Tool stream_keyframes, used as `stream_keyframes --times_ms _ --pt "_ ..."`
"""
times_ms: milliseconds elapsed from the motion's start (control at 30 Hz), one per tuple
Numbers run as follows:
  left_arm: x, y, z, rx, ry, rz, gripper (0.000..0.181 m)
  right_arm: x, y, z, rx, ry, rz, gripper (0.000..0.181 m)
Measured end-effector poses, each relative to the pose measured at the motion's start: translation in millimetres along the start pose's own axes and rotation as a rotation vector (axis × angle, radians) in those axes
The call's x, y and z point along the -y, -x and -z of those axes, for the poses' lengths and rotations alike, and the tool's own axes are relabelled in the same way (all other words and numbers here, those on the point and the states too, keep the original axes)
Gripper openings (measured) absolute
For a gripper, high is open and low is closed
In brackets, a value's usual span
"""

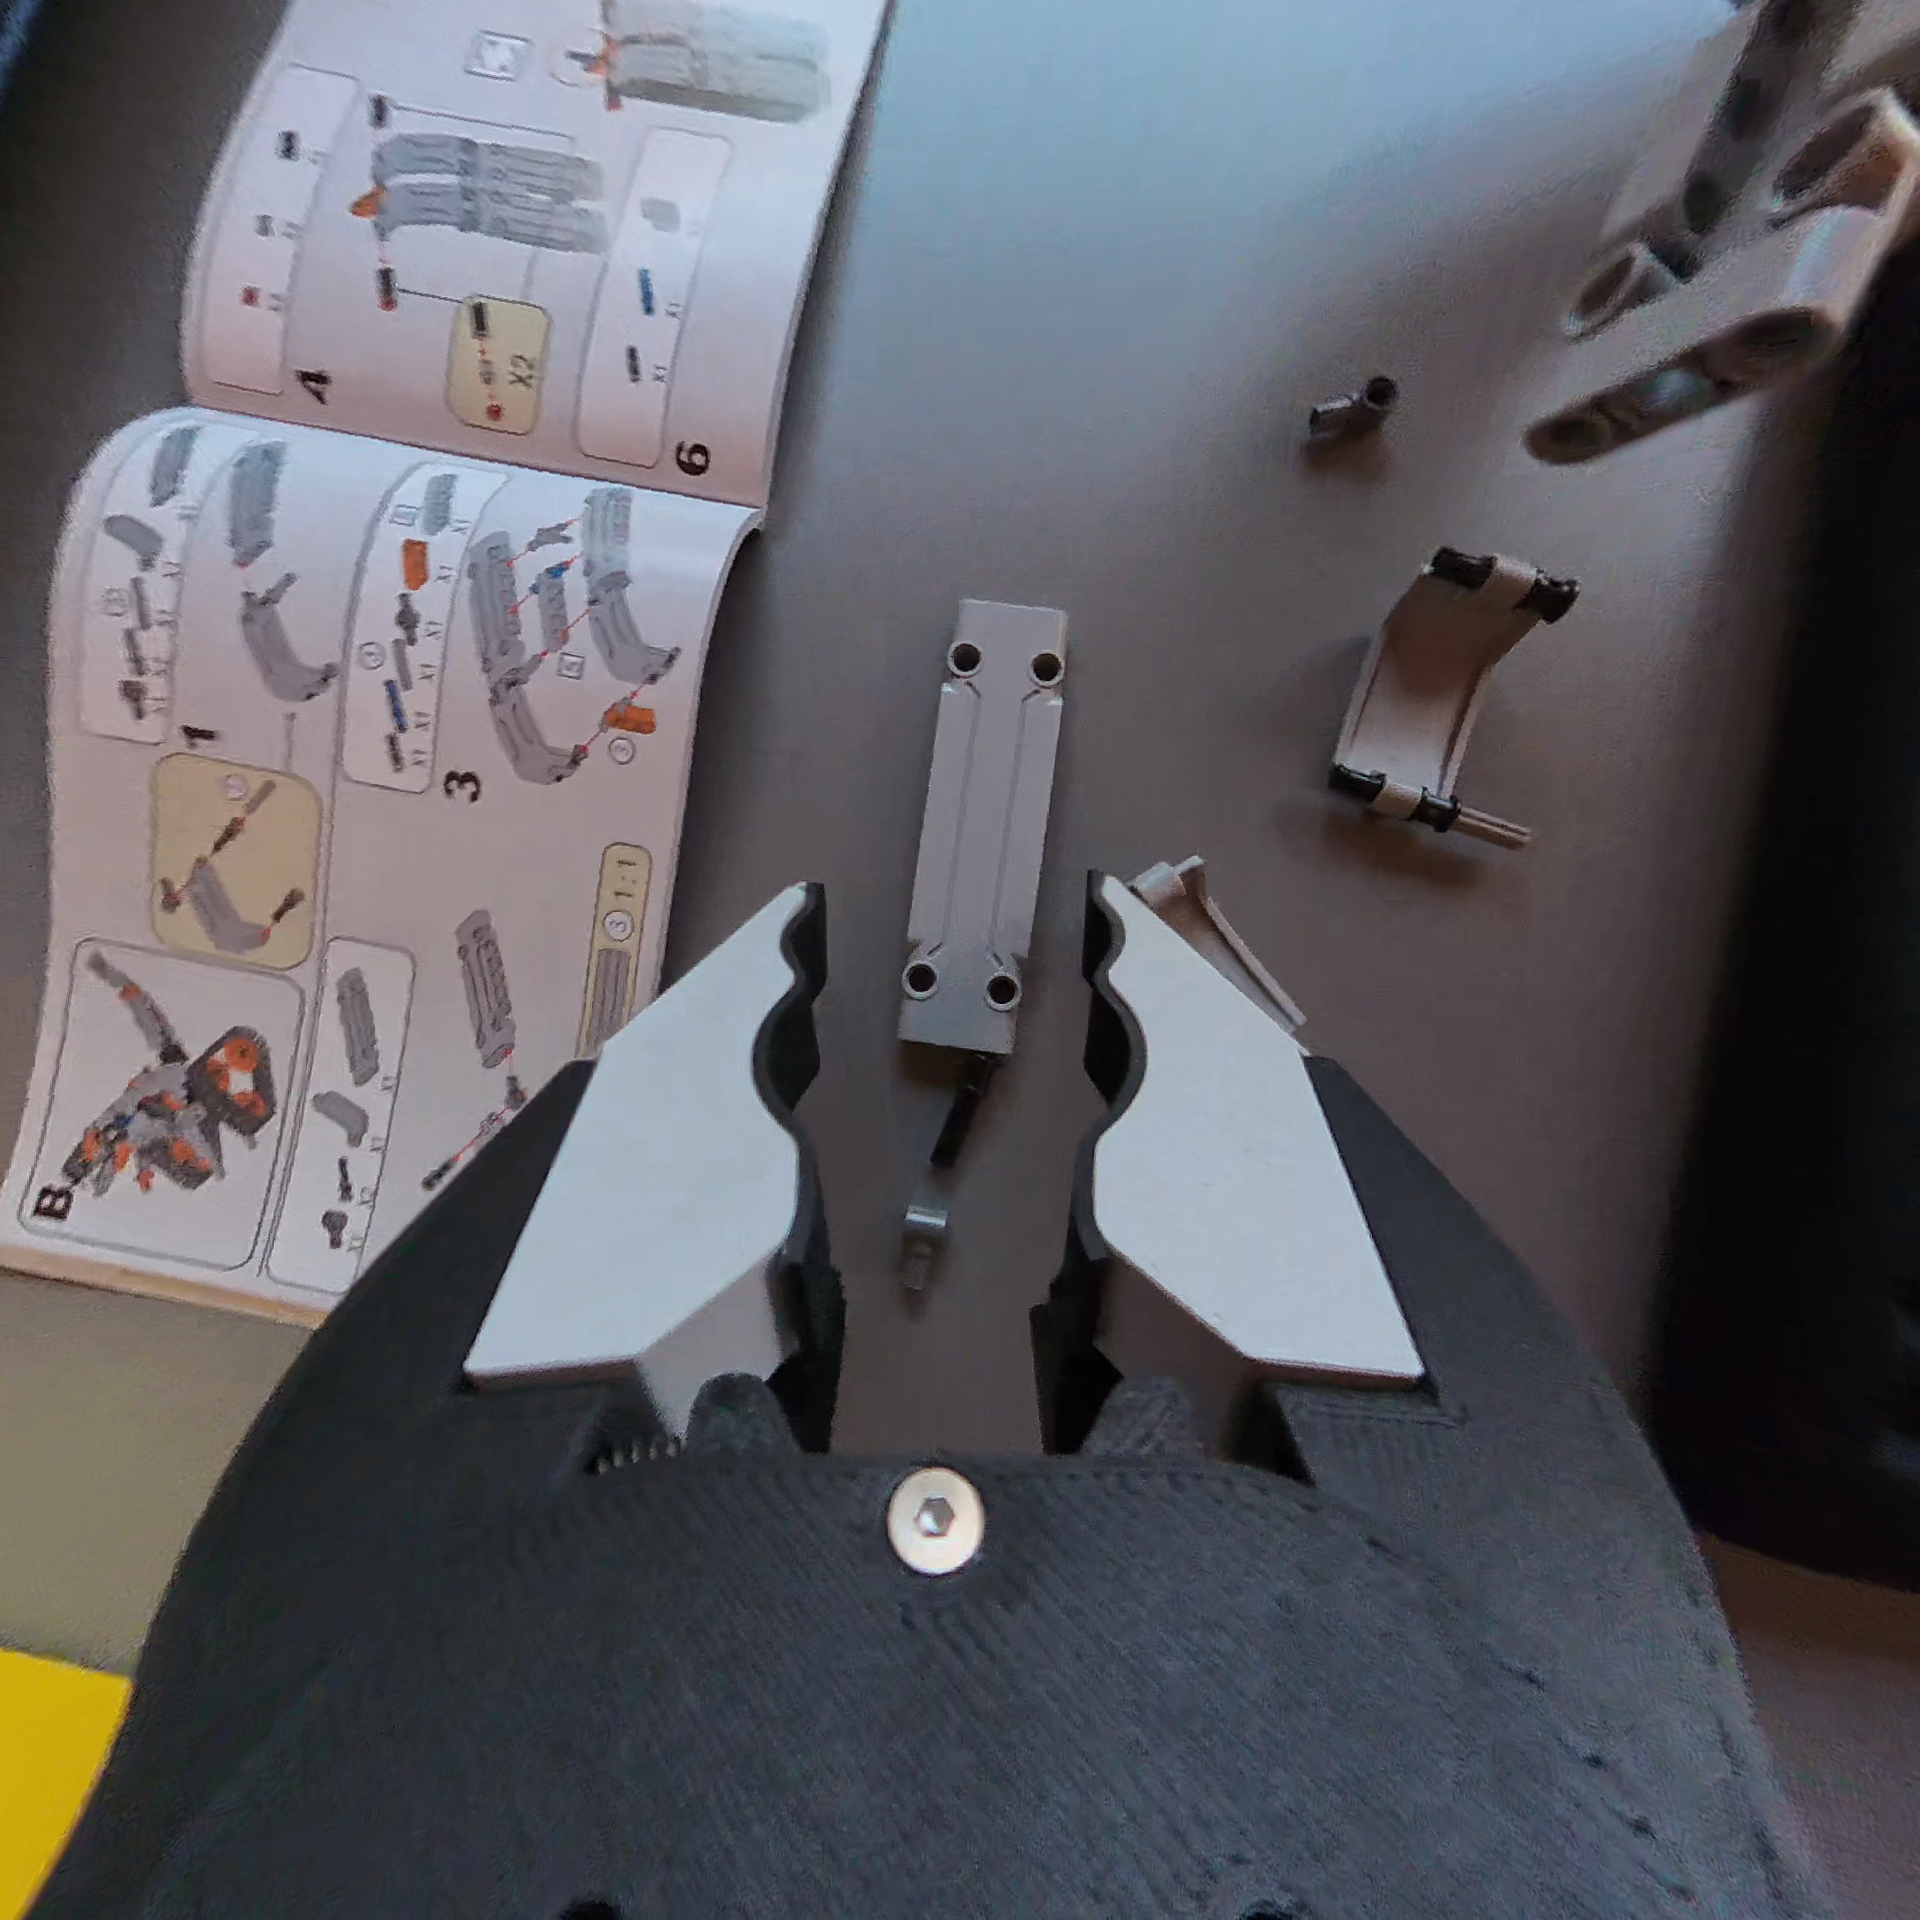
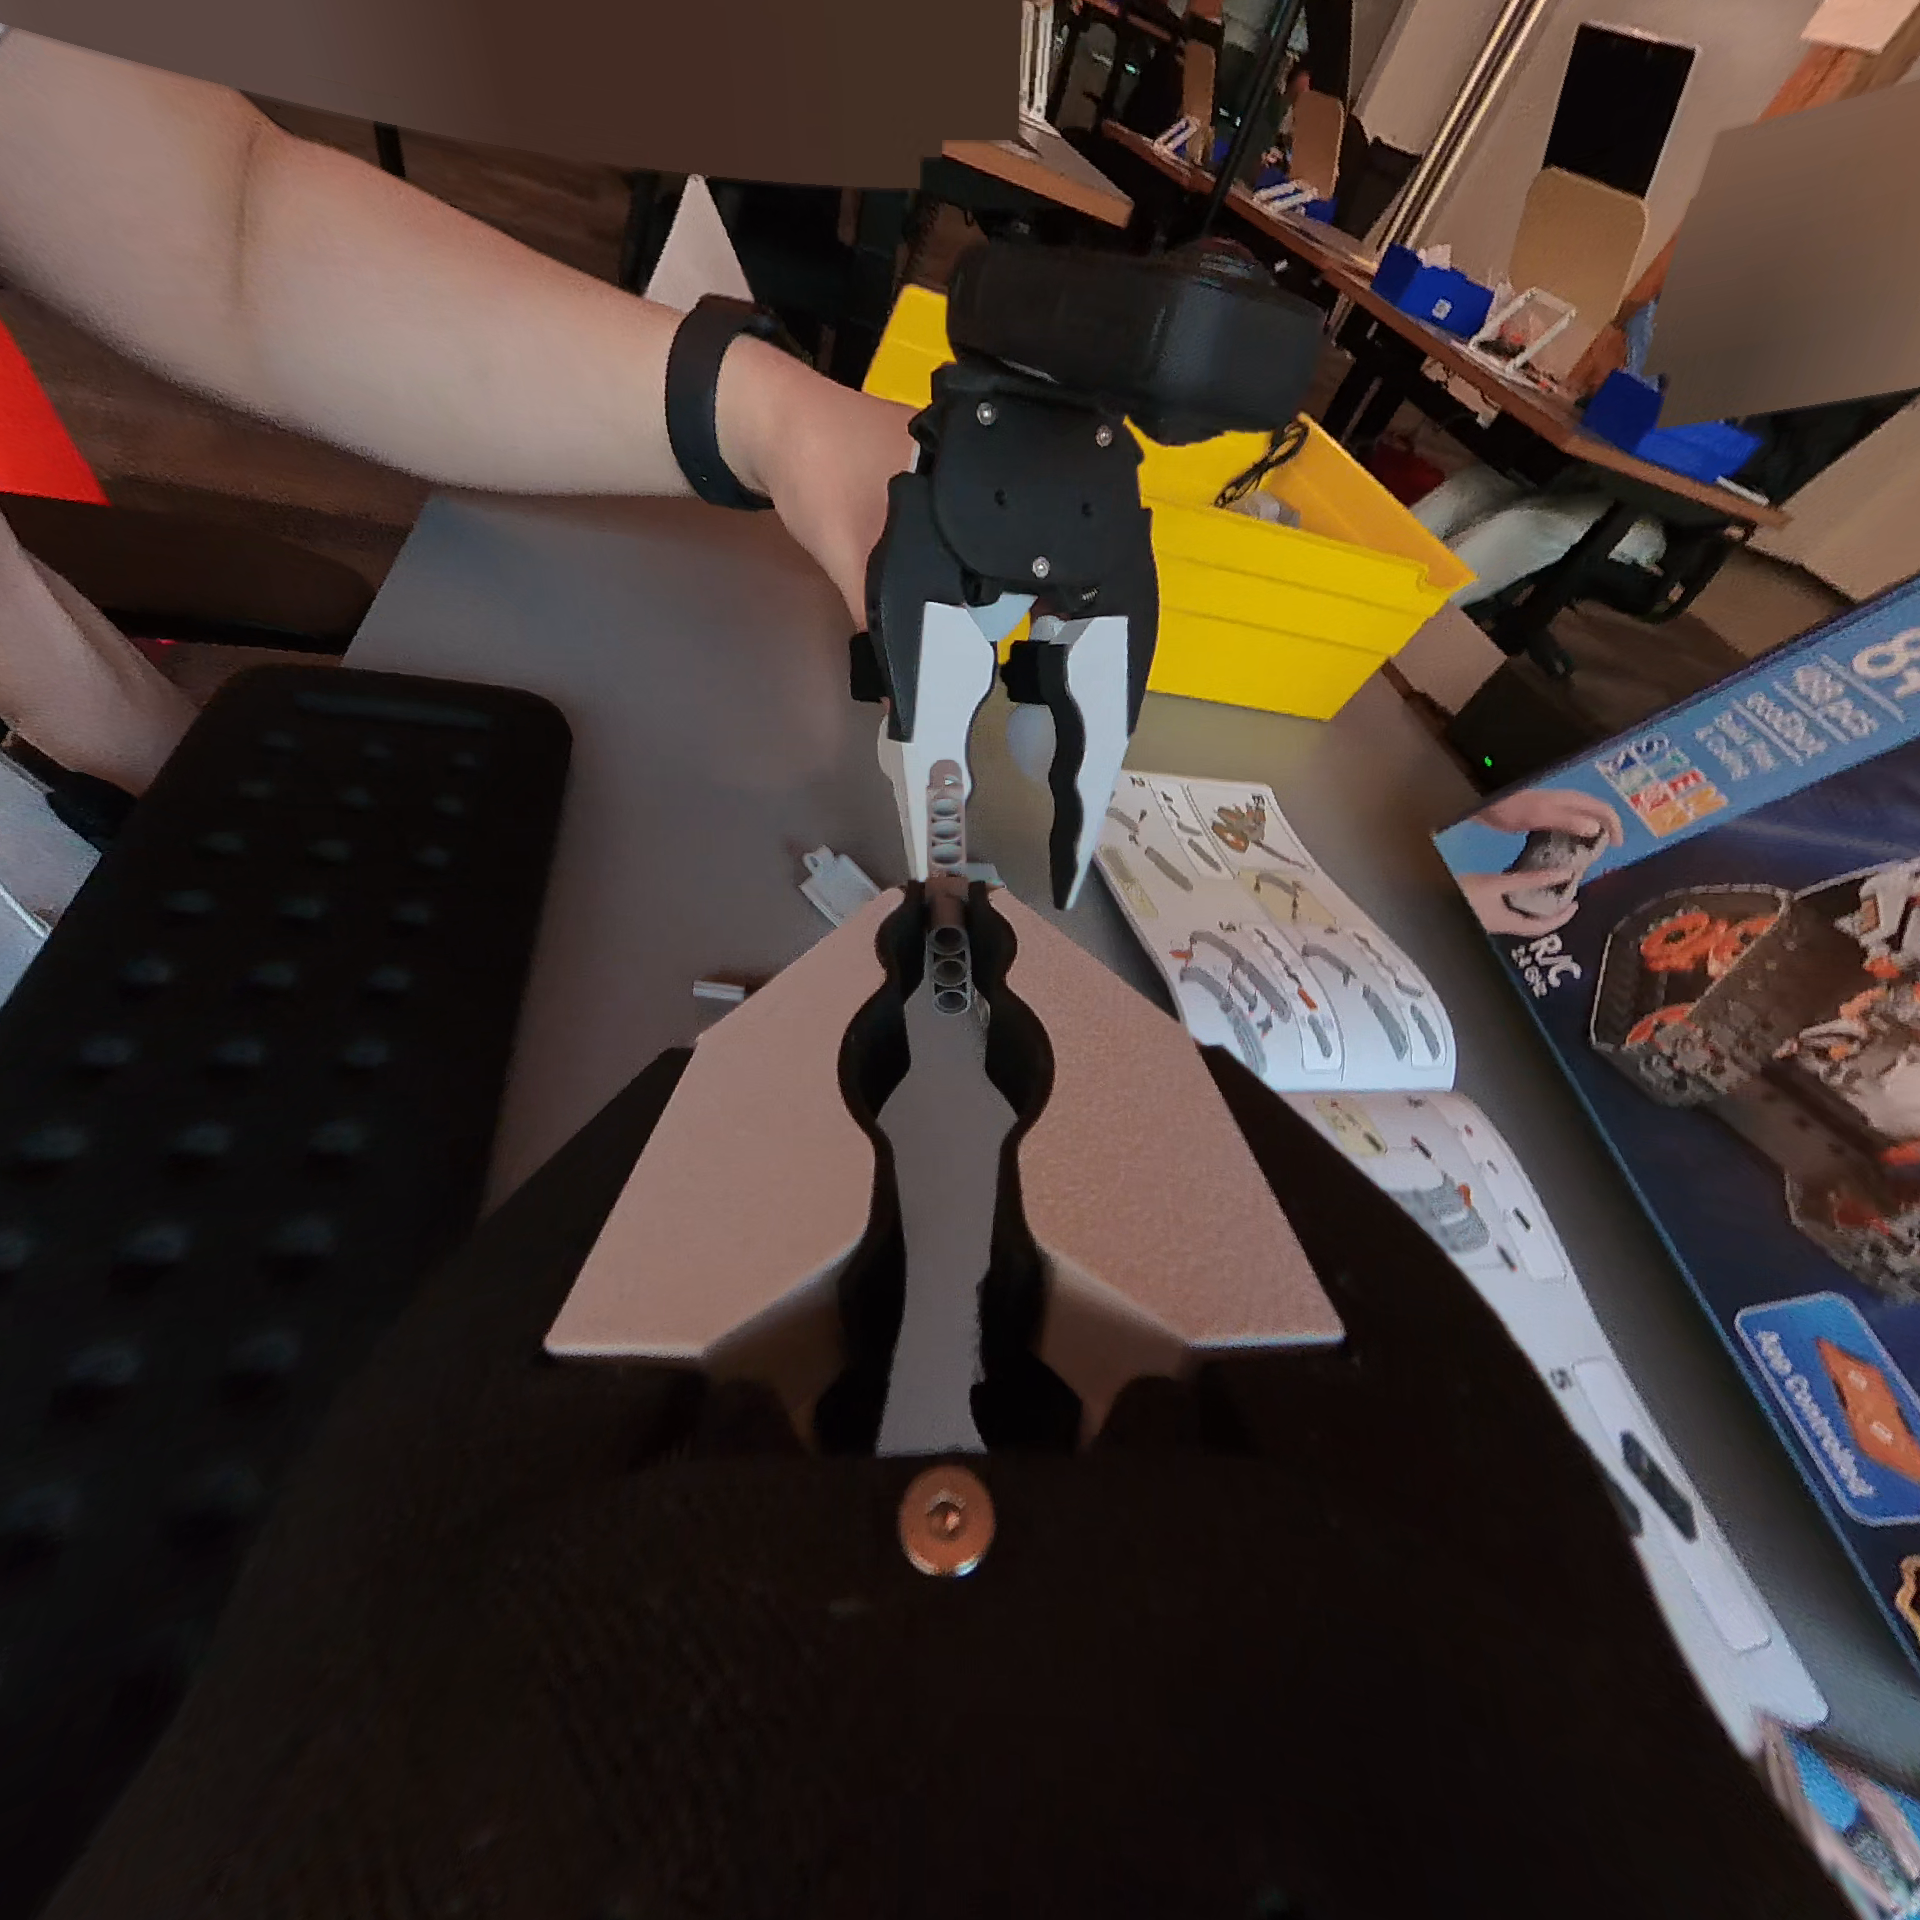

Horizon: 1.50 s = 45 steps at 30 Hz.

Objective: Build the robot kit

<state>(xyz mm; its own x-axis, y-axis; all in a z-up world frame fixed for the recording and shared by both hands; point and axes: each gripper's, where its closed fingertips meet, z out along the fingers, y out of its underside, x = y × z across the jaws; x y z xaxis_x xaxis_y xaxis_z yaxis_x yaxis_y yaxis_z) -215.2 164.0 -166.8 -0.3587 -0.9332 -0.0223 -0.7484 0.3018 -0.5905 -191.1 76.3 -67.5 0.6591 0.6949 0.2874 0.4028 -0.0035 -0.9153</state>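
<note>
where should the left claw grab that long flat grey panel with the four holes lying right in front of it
Grip the flat grey panel across its narrow width at mid-length, coming straight down from above. It lies flat on the grey table, its long axis running between the open left claw, so the long straight edges face the fingers. Stay clear of the black pin at its near end.

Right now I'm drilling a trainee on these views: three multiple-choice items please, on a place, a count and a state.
1. In the left wrist view, the booklet lies where from the flat grey panel? A left; B right; C underneath.
2. How many round holes show in the panel? A two; B four; C six.
3. The right gripper is: A open, empty; B shut on the grey beam; C out of view.
Answers: A, pages fill the left side; B, two at each end; B, it clamps the beam.
</note>
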Motion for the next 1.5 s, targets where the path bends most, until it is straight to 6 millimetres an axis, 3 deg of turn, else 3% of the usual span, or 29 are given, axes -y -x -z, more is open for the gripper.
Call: stream_keyframes --times_ms 67,167,333,467,600,733,900,1067,1267,1367,1500 --pt "-7 -2 -7 -0.022 0.059 -0.018 0.050 -5 -3 4 -0.013 0.008 -0.026 0.006" --pt "-5 -2 -8 -0.041 0.048 -0.008 0.024 -7 -8 9 -0.031 0.019 -0.034 0.006" --pt "9 -9 2 -0.097 -0.070 0.107 0.024 -8 -14 11 -0.062 0.021 -0.073 0.006" --pt "44 -28 48 -0.331 -0.365 0.380 0.023 1 -18 14 -0.072 -0.048 -0.163 0.006" --pt "52 -43 114 -0.527 -0.593 0.476 0.023 15 -23 20 -0.112 -0.135 -0.167 0.006" --pt "32 -28 161 -0.441 -0.657 0.564 0.023 15 -19 14 -0.097 -0.136 -0.173 0.006" --pt "-15 19 207 -0.245 -0.633 0.690 0.023 9 -13 3 -0.079 -0.096 -0.168 0.006" --pt "-52 69 235 -0.241 -0.647 0.845 0.023 1 -13 -2 -0.079 -0.068 -0.184 0.006" --pt "-130 142 218 0.177 -0.375 0.940 0.023 -6 -17 -2 -0.105 -0.038 -0.178 0.006" --pt "-158 161 209 0.315 -0.221 0.930 0.023 -11 -17 -4 -0.107 -0.013 -0.170 0.006" --pt "-172 168 195 0.359 -0.114 0.905 0.023 -17 -15 -8 -0.099 0.015 -0.161 0.007"
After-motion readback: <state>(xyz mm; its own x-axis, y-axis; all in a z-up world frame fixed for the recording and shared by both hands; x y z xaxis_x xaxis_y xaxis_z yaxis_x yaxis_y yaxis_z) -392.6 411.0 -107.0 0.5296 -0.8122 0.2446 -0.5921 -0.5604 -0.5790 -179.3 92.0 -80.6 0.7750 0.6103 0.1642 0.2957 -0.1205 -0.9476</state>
